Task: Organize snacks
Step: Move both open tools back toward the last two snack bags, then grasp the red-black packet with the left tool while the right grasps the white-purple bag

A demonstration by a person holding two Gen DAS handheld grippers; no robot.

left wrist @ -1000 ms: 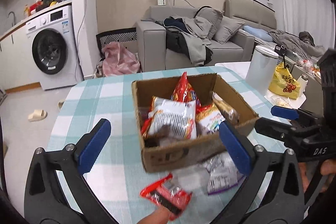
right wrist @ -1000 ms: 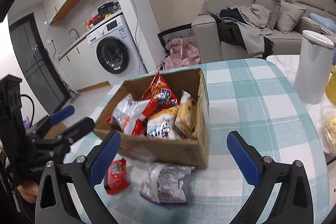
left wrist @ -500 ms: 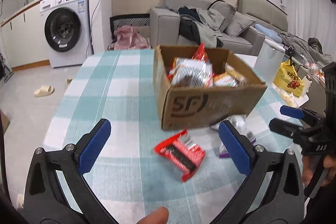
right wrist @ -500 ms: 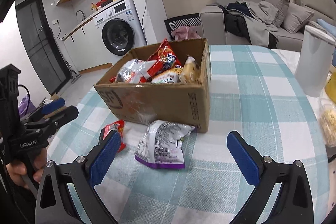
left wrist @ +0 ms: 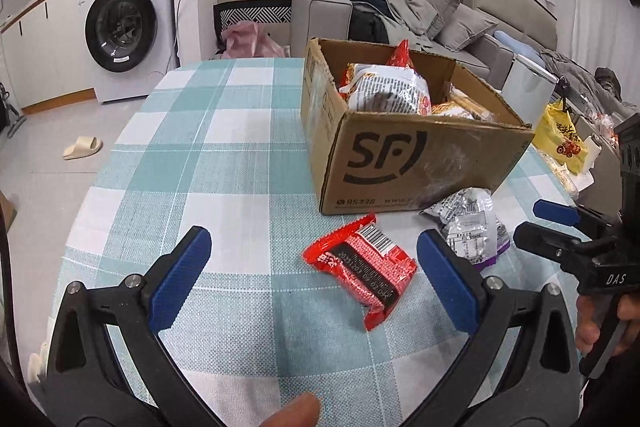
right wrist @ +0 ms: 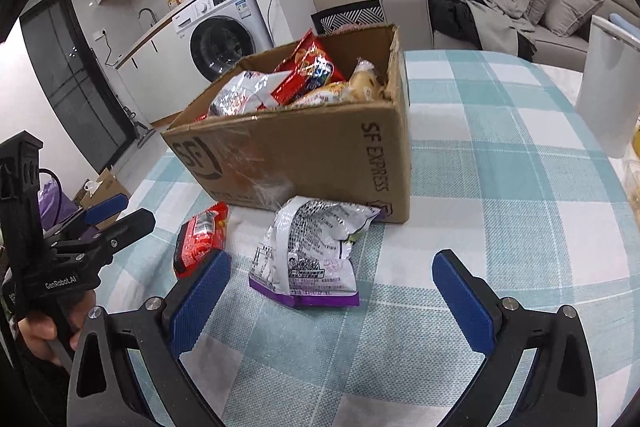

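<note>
Left wrist view: left gripper (left wrist: 312,279) fingers spread, empty; right gripper (right wrist: 330,297) likewise; silver packet (left wrist: 470,227) partly hidden.

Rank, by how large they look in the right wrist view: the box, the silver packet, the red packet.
1. box, clearly the largest.
2. silver packet.
3. red packet, the smallest; the right gripper's finger hides part of it. Both packets lie nearer the camera than the box, so the box's lead is safe.
</note>
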